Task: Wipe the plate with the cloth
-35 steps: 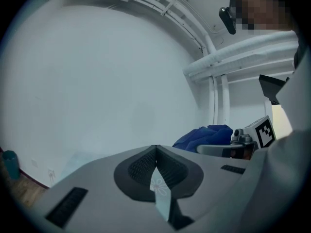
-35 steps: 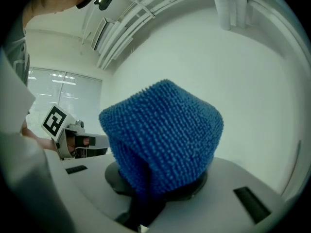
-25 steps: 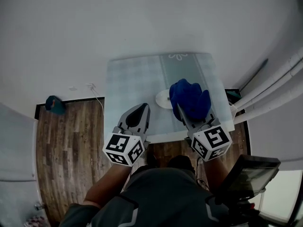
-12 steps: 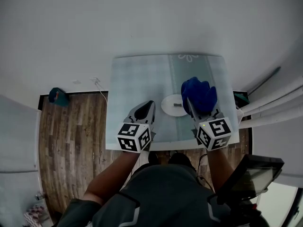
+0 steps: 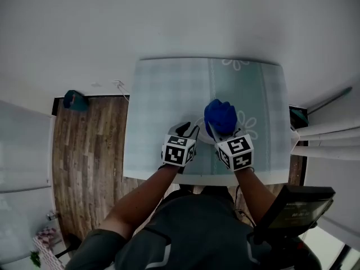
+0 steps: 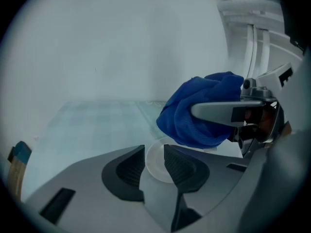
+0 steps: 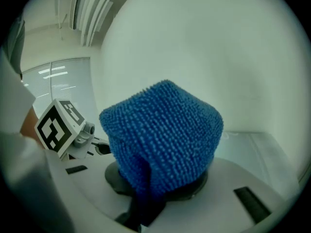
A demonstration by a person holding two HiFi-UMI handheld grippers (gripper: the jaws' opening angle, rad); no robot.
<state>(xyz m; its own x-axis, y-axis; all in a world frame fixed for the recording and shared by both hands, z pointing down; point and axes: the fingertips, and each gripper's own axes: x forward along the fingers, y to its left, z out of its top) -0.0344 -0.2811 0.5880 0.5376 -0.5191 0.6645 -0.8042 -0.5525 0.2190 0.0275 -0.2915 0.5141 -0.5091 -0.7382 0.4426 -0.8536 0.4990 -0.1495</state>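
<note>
A small white plate (image 5: 203, 137) lies on the pale green table (image 5: 163, 100), mostly covered from above. My right gripper (image 5: 216, 129) is shut on a bunched blue cloth (image 5: 220, 117), which hangs just over the plate. In the right gripper view the cloth (image 7: 163, 130) fills the jaws and hides the fingertips. My left gripper (image 5: 188, 130) sits low at the plate's left edge with its jaws opening. In the left gripper view the plate (image 6: 156, 168) shows through the gap of the left gripper (image 6: 154, 148), with the cloth (image 6: 194, 115) just beyond.
The table's front edge is close under both hands. On the wood floor to the left are a teal object (image 5: 74, 100) and a cable (image 5: 121, 89). White pipes (image 5: 332, 139) run along the right, and a dark device (image 5: 295, 207) is at bottom right.
Both grippers have come down and forward onto the plate. The blue cloth now covers most of the plate. The left jaws, shut before, now stand apart.
</note>
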